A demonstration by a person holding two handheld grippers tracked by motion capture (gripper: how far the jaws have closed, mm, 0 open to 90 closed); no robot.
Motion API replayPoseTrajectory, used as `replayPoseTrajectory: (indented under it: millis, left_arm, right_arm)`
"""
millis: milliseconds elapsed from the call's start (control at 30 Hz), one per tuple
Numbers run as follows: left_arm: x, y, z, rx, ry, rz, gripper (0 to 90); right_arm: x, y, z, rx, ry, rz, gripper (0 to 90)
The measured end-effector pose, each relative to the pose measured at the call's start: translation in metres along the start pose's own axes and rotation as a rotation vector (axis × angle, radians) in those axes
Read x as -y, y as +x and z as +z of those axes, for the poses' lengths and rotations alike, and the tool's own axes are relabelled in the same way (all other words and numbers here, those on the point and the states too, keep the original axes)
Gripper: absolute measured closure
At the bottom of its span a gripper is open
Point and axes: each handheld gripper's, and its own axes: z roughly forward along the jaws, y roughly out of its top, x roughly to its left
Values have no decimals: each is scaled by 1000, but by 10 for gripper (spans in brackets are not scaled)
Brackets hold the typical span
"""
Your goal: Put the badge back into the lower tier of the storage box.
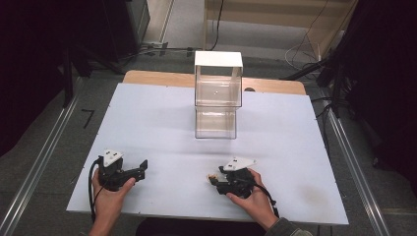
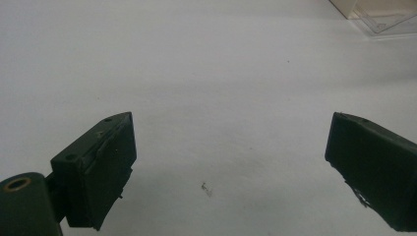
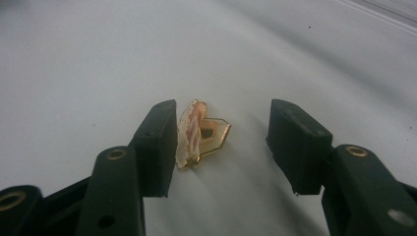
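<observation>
High view. I have the left gripper (image 1: 140,169) sitting near the bench's (image 1: 147,123) near left corner, held by the left hand (image 1: 109,194); its jaws point toward the middle of the bench. The right gripper (image 1: 213,180) sits close to the near edge, a little right of centre, in the right hand (image 1: 251,194). A small orange-gold charm (image 1: 211,176) shows just at its jaw tips. A clear plastic box stack (image 1: 216,98) with a white top stands toward the far edge, about centre, well apart from both grippers.

Left gripper view. I see its jaws standing wide apart over bare white bench surface, nothing between them. A corner of the clear box stack (image 2: 381,19) shows at the upper right, far from the jaws.

Right gripper view. The charm (image 3: 199,135) lies on the bench between the jaws of the right gripper (image 3: 221,132). It is a flat piece with a pinkish, rounded part and a gold pointed part, standing on edge and leaning against the inner face of the left jaw in this view. The other jaw stands clear of it, with a gap of bare bench between. So the jaws are partly open around the charm and not clamped on it.
</observation>
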Motion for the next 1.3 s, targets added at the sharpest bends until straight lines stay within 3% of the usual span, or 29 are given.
replayPoseTrajectory:
  millis: [500,767,1067,1100,1300]
  left_arm:
    - [0,0,0,2,2,3,56]
    - [0,0,0,4,2,3,56]
    - [0,0,0,6,2,2,56]
    - [0,0,0,6,2,3,56]
    - [0,0,0,5,1,1,56]
  right_arm:
    - [0,10,3,1,-1,-46,646]
    - [-2,11,-4,-19,-51,-48,807]
    - [-3,9,-8,-44,-69,-19,823]
    - [-3,8,-10,-59,-81,-15,866]
    - [-3,7,-11,-59,-81,-8,869]
